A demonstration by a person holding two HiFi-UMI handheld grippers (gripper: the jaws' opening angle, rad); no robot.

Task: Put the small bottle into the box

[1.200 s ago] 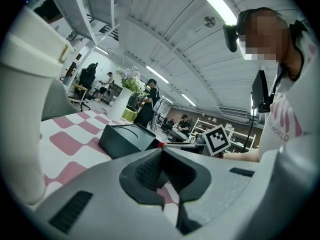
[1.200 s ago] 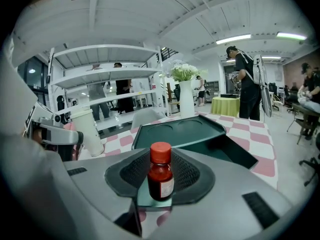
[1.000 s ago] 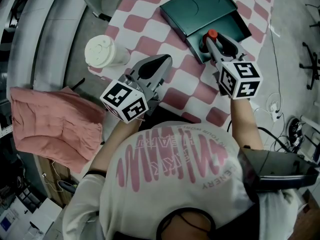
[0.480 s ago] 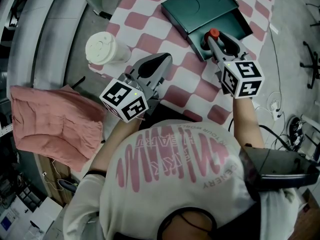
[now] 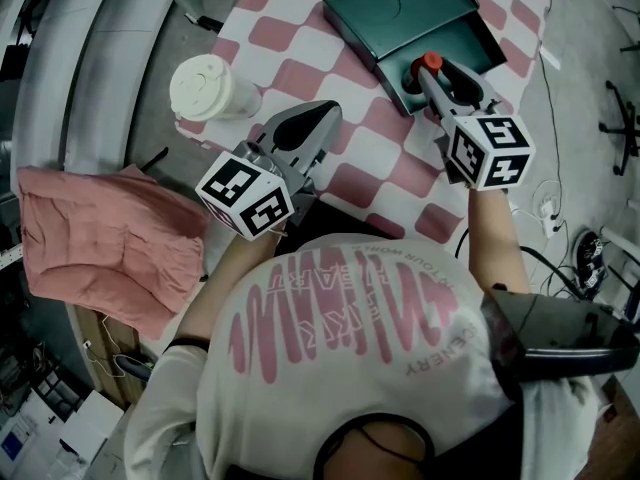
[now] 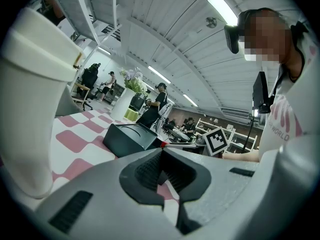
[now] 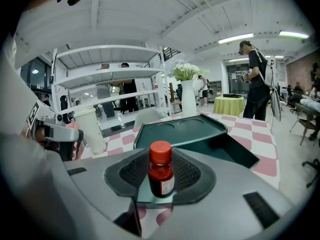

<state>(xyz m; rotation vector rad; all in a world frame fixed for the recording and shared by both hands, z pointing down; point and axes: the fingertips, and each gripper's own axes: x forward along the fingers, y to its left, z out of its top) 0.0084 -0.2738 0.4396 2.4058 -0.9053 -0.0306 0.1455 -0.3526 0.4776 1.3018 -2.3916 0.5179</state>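
Note:
The small bottle [image 7: 161, 179], dark red with a red cap [image 5: 431, 63], stands upright between the pads of my right gripper [image 7: 161, 156], which is shut on it. In the head view the right gripper [image 5: 430, 76] holds it over the near rim of the open dark green box [image 5: 470, 40], whose flat lid part [image 5: 395, 8] lies beside it. My left gripper [image 5: 325, 118] hovers over the table's near edge, shut and empty; its tips [image 6: 161, 151] meet, pointing toward the box [image 6: 127, 139].
A white lidded cup [image 5: 205, 88] stands at the table's left corner, close to the left gripper [image 6: 30, 94]. The table has a pink-and-white checked cloth [image 5: 330, 63]. A pink cloth [image 5: 100, 248] lies off the table at the left. People stand in the background.

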